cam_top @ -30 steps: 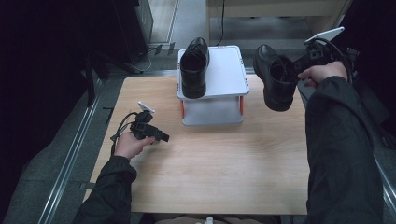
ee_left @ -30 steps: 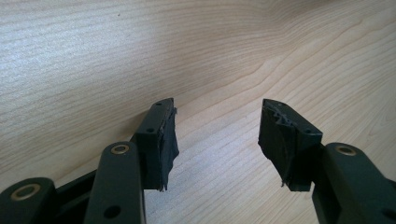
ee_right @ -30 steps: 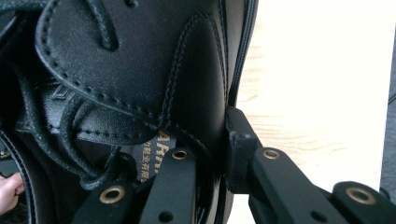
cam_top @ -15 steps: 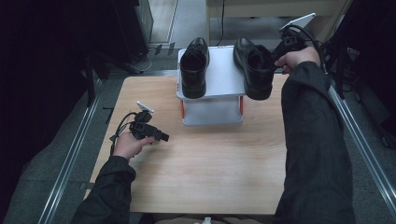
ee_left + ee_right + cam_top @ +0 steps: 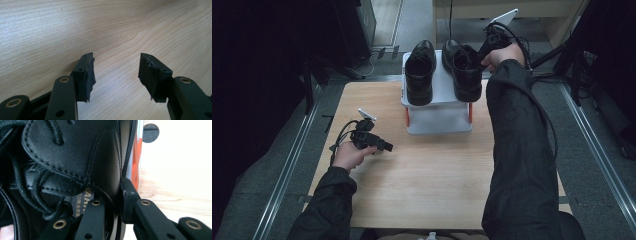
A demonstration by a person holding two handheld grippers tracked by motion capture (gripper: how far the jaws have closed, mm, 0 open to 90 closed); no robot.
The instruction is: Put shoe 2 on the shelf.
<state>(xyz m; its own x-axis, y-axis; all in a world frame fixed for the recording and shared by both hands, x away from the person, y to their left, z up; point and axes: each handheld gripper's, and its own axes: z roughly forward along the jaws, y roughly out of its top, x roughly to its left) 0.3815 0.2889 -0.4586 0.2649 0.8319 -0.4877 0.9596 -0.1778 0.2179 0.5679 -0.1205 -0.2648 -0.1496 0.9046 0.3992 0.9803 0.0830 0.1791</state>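
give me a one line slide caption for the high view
Right gripper clamps a black shoe over the white stand beside its mate; left gripper rests open on the table.

Two black leather shoes, the left shoe (image 5: 419,72) and the right shoe (image 5: 463,71), are showing dark stitching and black laces; the stand (image 5: 439,107) under them is showing white with orange-red posts; the tabletop (image 5: 437,175) is showing pale wood grain; each hand-held gripper, left (image 5: 384,146) and right (image 5: 484,50), is looking black with brass-coloured rivets; sleeves are appearing dark.
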